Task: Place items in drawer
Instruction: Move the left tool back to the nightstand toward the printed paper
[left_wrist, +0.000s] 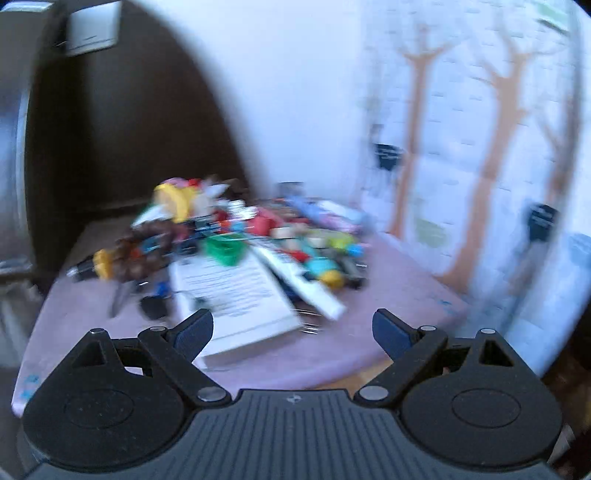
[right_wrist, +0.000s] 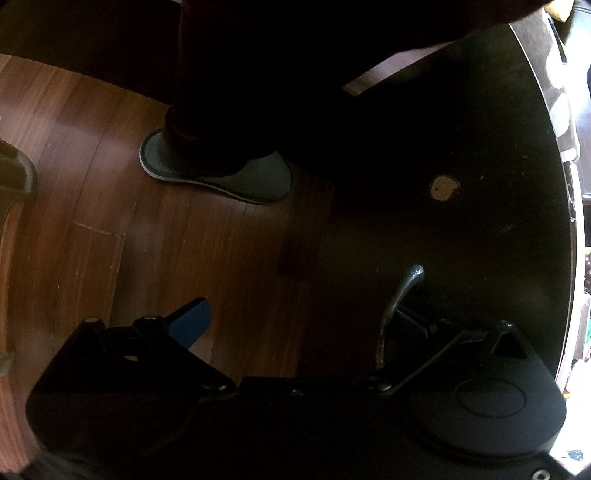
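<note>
Hovering wide and empty, the left tongs (left_wrist: 292, 326) are facing the items (left_wrist: 240, 243) heaped on the counter (left_wrist: 399, 273). The right tongs (right_wrist: 299, 319), spread wide, are bracketing the dark drawer's handle (right_wrist: 400, 295); nothing looks stowed yet.

claws: 2, one per view (left_wrist: 292, 328) (right_wrist: 303, 325) | table: 1 (left_wrist: 399, 280) | toy pile on table: 1, pieces too blurred to count (left_wrist: 236, 236) | printed sheet by pile: 1 (left_wrist: 236, 295) | drawer handle: 1 (right_wrist: 397, 302) | slipper: 1 (right_wrist: 221, 173)
</note>
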